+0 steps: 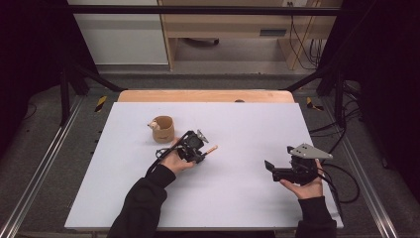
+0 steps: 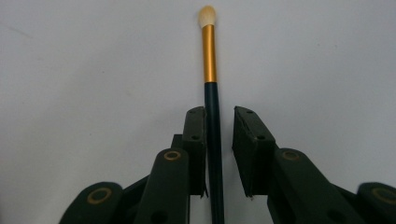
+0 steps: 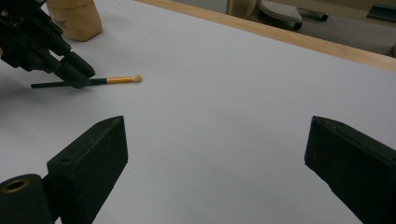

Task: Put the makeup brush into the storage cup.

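The left tongs straddled the brush lying flat on the desk, jaws nearly closed, 1 gap remaining. Next: clamp, then lift. The right tongs rested wide open, empty.

One slim makeup brush with a dark handle, gold metal ferrule and pale tip lies on the white table surface, and that is the single brush out there. One round tan wooden cup stands farther back, with one small pale object poking over its rim, too small to make out. Two black two-jaw grippers are in play: the left gripper and the right gripper, one per hand. Two hands, two dark sleeves. One grey three-cornered plate tops the right gripper.
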`<state>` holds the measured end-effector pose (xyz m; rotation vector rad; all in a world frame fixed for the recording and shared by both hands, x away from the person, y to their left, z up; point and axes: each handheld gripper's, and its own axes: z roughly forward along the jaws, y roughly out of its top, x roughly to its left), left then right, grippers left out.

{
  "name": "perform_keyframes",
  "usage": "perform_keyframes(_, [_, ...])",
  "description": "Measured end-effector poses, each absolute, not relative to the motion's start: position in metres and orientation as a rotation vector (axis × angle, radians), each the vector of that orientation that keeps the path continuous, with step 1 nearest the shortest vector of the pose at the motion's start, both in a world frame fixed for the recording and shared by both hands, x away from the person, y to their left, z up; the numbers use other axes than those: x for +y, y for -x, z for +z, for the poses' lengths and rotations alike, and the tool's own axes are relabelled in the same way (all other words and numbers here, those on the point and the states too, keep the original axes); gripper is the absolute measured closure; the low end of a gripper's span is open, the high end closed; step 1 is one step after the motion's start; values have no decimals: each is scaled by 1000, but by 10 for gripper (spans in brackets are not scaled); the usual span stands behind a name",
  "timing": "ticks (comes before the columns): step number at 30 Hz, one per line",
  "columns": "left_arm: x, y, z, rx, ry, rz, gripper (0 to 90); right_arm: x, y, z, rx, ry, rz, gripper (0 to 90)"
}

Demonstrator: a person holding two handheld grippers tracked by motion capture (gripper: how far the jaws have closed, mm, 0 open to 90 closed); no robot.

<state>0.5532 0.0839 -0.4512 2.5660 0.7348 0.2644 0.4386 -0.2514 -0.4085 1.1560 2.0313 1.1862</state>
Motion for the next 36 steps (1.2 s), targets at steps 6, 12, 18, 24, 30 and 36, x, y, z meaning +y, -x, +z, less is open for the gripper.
perform_keyframes(6, [84, -554, -453, 737, -2570, 262, 767, -251, -439, -409, 2032, -1154, 1186, 62])
perform_keyframes(12, [84, -554, -453, 744, -2571, 251, 793, -252, -439, -409, 2034, -1158, 1184, 62])
perform_keyframes(18, [84, -555, -453, 747, -2576, 236, 813, -252, -439, -409, 2035, -1154, 1181, 62])
perform_keyframes(24, [84, -555, -453, 751, -2582, 233, 816, -251, -439, -410, 2038, -1154, 1178, 62])
perform_keyframes(30, [83, -555, -453, 757, -2586, 232, 819, -251, -439, -409, 2036, -1155, 1180, 62])
perform_keyframes(36, [83, -556, -452, 762, -2588, 228, 825, -251, -439, -410, 2039, -1155, 1178, 62])
